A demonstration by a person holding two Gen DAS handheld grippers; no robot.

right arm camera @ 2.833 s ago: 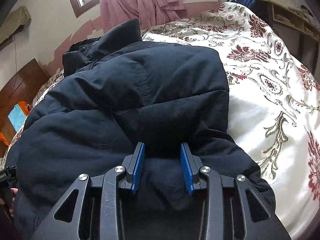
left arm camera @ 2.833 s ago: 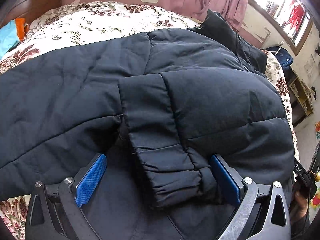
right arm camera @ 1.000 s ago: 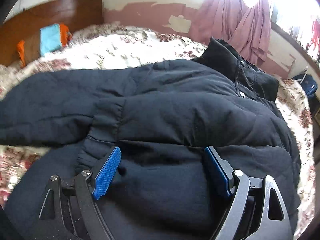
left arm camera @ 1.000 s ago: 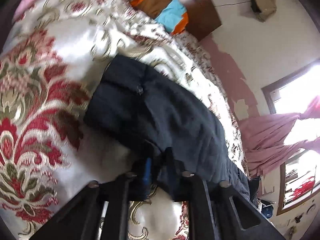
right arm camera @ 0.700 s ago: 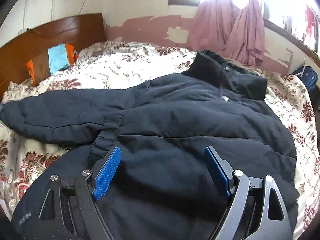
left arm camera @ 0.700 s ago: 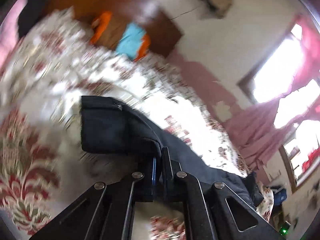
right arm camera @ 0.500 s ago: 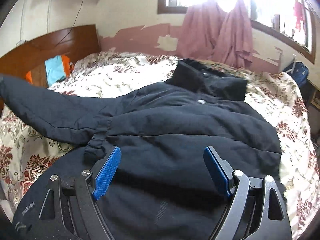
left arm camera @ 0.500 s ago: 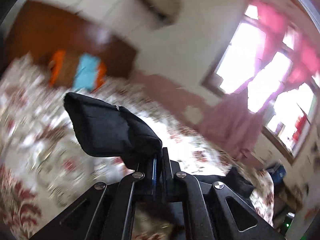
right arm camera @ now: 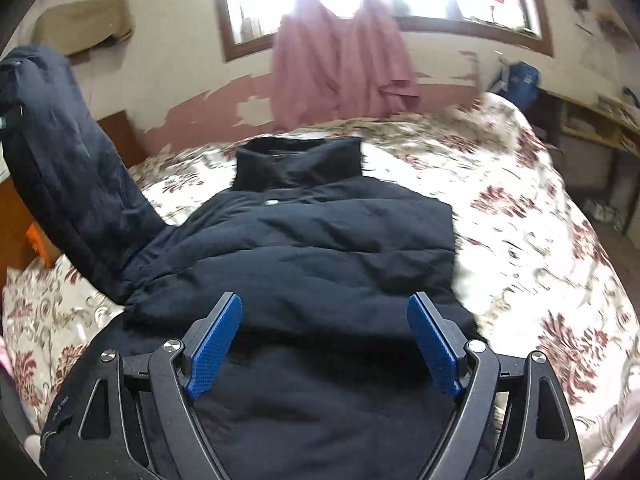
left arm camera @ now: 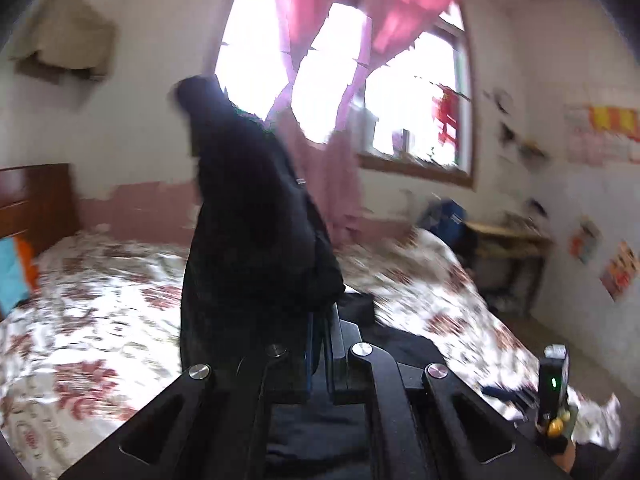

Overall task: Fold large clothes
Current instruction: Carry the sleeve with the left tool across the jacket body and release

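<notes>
A large black padded jacket lies on the floral bedspread, collar toward the window. My left gripper is shut on the jacket's left sleeve and holds it raised upright in the air. The raised sleeve also shows at the left of the right wrist view. My right gripper is open, hovering just above the jacket's lower body, with nothing between its blue pads.
A wooden headboard and an orange-and-blue pillow are at the left. Pink curtains hang at the window. A desk and a blue bag stand to the right of the bed.
My left gripper closed on the sleeve end and lifted it off the bed, up and over toward the jacket body. My right gripper let go, opened and rose a little.
</notes>
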